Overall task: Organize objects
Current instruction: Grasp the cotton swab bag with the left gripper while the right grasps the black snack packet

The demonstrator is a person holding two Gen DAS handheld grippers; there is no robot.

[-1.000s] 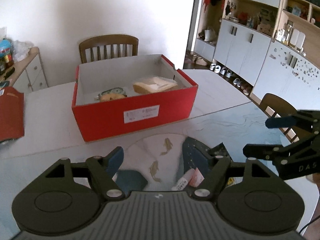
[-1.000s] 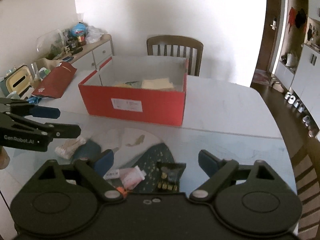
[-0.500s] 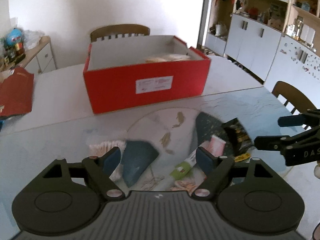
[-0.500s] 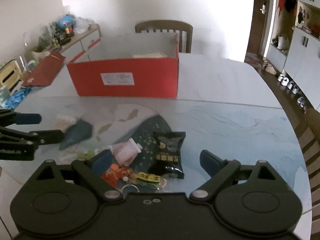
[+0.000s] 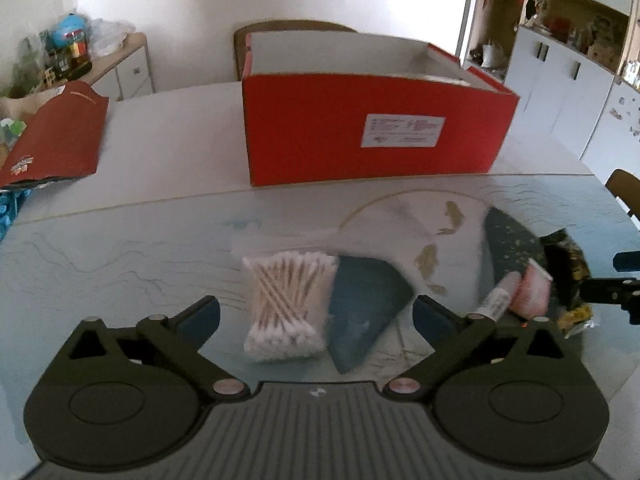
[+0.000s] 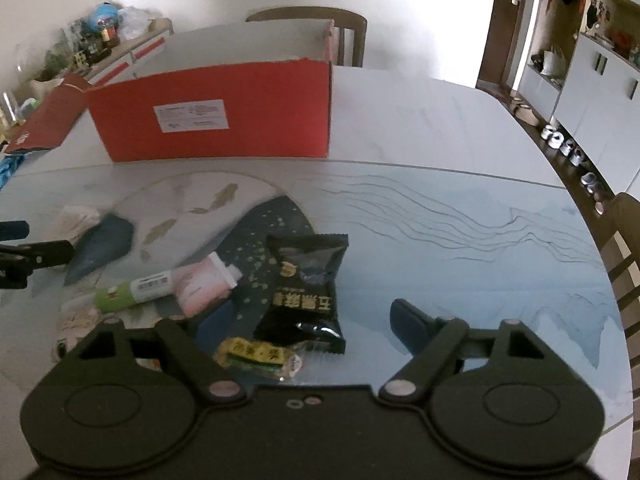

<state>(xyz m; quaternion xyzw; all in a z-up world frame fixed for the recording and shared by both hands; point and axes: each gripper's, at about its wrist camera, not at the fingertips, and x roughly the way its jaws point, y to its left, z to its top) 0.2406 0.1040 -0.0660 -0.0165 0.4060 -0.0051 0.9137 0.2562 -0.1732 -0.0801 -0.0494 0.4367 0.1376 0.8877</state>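
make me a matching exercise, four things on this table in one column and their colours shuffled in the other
Things:
1. box
2. cotton swabs
3. snack packet
4. tube cap

Colours:
a. black
b. green
c. red
d. white tips, tan sticks

Pairs: 1-c, 2-d, 3-a, 4-b

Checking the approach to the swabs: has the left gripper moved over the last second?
Yes. The left gripper has dropped toward the table: the red box now hides its contents, and the cotton swabs sit between its open fingers.
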